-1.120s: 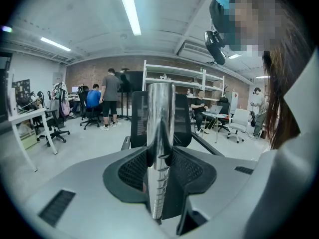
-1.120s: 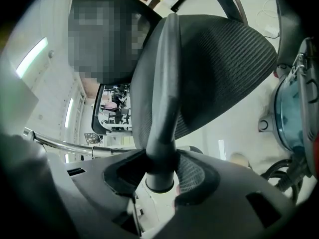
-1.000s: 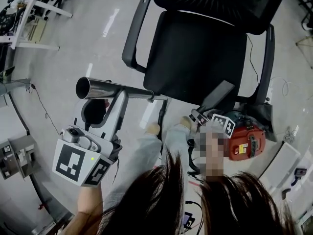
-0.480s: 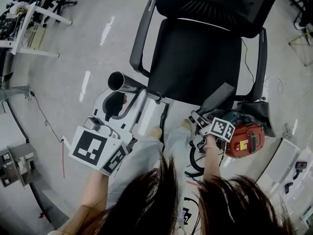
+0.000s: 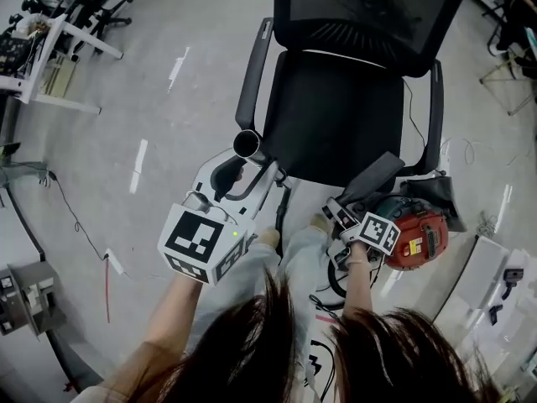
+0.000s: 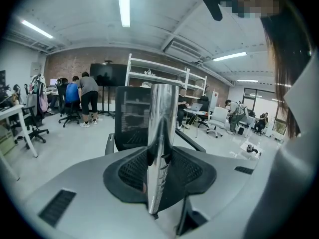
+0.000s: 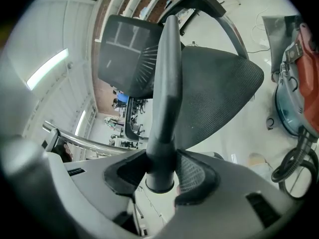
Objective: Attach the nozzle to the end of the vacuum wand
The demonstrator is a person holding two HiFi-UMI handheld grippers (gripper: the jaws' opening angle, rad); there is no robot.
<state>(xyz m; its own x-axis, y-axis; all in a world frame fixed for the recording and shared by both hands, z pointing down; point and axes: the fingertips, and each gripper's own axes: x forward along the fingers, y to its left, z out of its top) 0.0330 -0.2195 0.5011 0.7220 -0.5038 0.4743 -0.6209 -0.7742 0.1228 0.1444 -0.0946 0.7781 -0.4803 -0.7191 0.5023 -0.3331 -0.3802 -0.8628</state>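
Over the last 1 second I have swung the metal wand [image 5: 248, 146] from lying crosswise, mouth out to the left, to standing nearly on end with its open mouth turned up at the head camera. The left gripper [image 5: 237, 177] has also come in toward the middle, nearer the right gripper [image 5: 351, 211]. The left fingers [image 6: 130, 171] are clamped on the wand's shiny tube, which runs straight up between them. The right fingers [image 7: 198, 176] pinch the round collar of the dark nozzle [image 5: 375, 173], which has hardly shifted and slants away over the chair seat. The 2 parts are closer now but apart and out of line, so I judge the joining not yet begun: the collar must first turn to face the wand's mouth. The black office chair [image 5: 336, 116] stands just behind both, with 1 armrest [image 5: 254, 70] near the wand's end. The red vacuum body [image 5: 417, 238] and its hose [image 5: 334, 280] sit on the floor by the right gripper, where the hose could snag.
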